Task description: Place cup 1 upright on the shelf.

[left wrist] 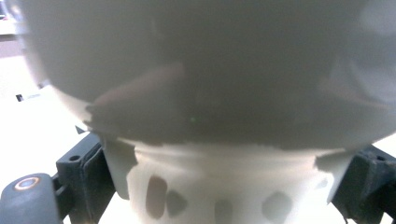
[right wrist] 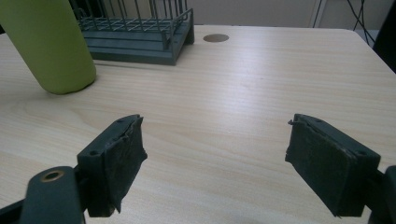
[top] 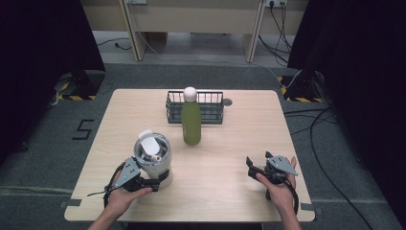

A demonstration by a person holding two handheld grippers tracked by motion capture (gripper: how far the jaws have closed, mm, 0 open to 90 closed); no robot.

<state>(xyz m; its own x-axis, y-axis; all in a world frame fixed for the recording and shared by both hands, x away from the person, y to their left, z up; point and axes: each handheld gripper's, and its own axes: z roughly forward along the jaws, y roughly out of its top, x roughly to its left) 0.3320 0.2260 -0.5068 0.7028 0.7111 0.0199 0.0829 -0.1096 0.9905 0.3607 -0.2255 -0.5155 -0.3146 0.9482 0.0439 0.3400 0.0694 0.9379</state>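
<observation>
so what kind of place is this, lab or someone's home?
Most likely a lab or data-collection room, not a home. A lone wooden table stands on grey carpet between black curtains, with cables trailing across the floor and hazard-striped stand bases at either side.

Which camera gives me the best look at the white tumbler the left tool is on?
The high view: it shows the whole white tumbler upright, lid on top, with the left tool closed on its lower body. The left gripper view sits too close, showing just a blurred stretch of its wall between the jaws.
</observation>
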